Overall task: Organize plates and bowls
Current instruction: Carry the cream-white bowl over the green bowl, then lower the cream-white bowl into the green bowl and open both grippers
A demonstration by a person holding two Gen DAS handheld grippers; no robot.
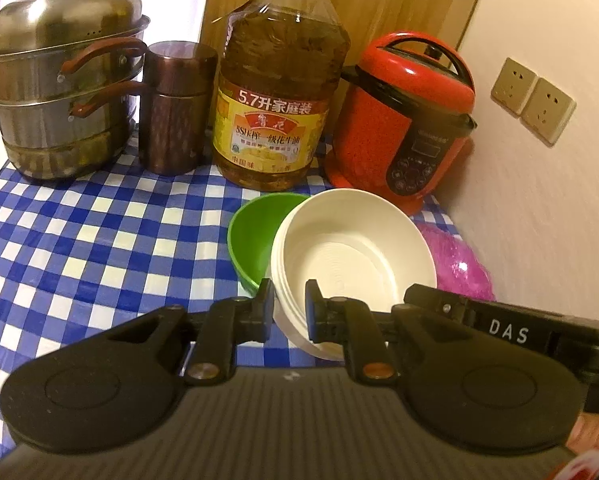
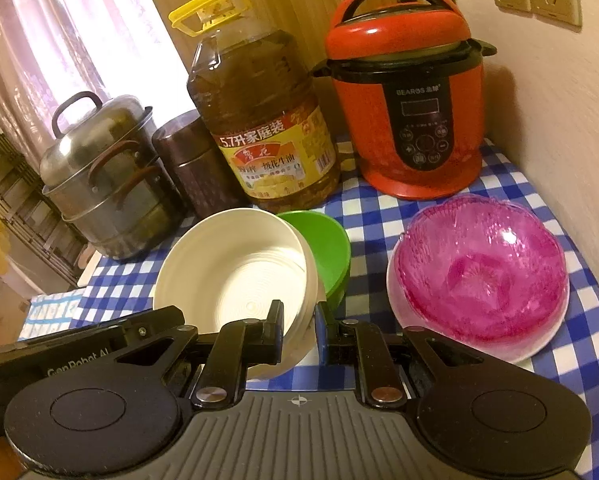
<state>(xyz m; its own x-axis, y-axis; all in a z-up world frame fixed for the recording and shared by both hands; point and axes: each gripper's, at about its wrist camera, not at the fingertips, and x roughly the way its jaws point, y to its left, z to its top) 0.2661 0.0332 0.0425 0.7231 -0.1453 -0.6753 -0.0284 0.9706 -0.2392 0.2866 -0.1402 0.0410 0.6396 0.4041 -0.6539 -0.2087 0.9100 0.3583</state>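
**White bowls gripped from both sides, stacking partly done**

A stack of white bowls [image 1: 353, 248] is seen held at its rim by both tools. The left hand-held gripper [image 1: 289, 308] is clenched on the rim wall nearest its camera, one finger outside and one inside. The right hand-held gripper [image 2: 299, 330] is clenched in the same way on the opposite side of the rim. The stack appears tilted, and whether its base touches the bench [image 1: 79, 240] cannot be told.

A green bowl [image 2: 327, 248] is placed just behind the white stack, touching it or very nearly so. To the right, near the wall, a pink bowl [image 2: 483, 276] is seen nested on a white plate [image 2: 539, 344]; in the left view only its edge shows.

Along the back of the bench a steamer pot [image 1: 63, 92], a brown canister [image 1: 177, 108], an oil bottle [image 1: 279, 92] and a red cooker [image 1: 407, 116] are lined up; they are taken to be no part of the task.

As to progress, some grouping is judged already done: the white bowls are nested, and the pink bowl is set on its plate. Left to do, it is judged, are the setting down of the white stack in a tidy place and the sorting of the green bowl, which stands alone. Where the stack is meant to go cannot be read from the views. With both grips thin on the rim, a slip or a further tilt is thought possible while the stack is carried.
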